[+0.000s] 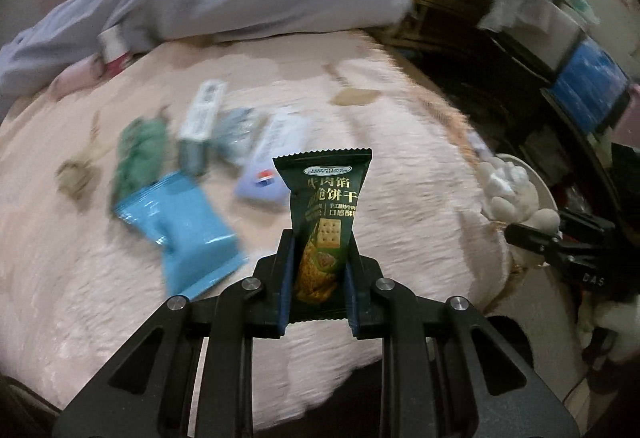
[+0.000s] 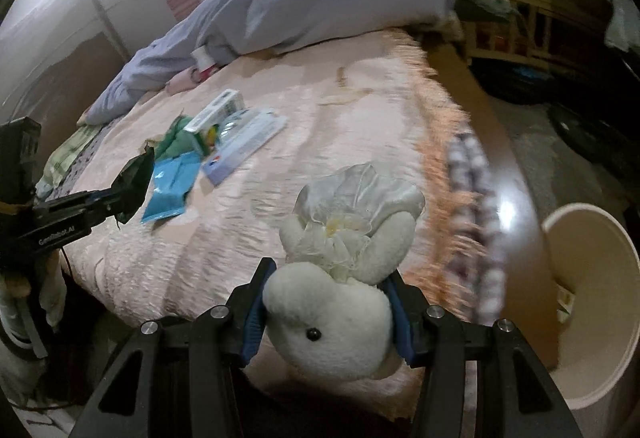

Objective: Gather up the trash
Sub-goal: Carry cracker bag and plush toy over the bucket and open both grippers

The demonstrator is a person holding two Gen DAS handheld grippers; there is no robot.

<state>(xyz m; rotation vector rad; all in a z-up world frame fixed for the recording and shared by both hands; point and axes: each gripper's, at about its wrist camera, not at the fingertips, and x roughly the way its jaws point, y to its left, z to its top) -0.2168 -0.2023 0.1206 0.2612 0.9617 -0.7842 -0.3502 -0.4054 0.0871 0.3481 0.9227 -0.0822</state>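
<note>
Left gripper [image 1: 318, 266] fingers clamped on dark green biscuit packet [image 1: 326, 214], upright, lifted above bed [image 1: 360, 118]. Right gripper [image 2: 326, 312] fingers squeeze white plush toy [image 2: 340, 302] beside white bin [image 2: 592, 302].

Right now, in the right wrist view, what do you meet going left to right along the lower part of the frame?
Left gripper shut on the dark green biscuit packet → blue packet → white plush toy clamped in the right gripper → purple-and-white string of beads over the bed's edge → cream bin.

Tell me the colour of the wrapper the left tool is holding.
Dark green biscuit wrapper with gold lettering and a cracker picture; clearest in the left wrist view.
</note>
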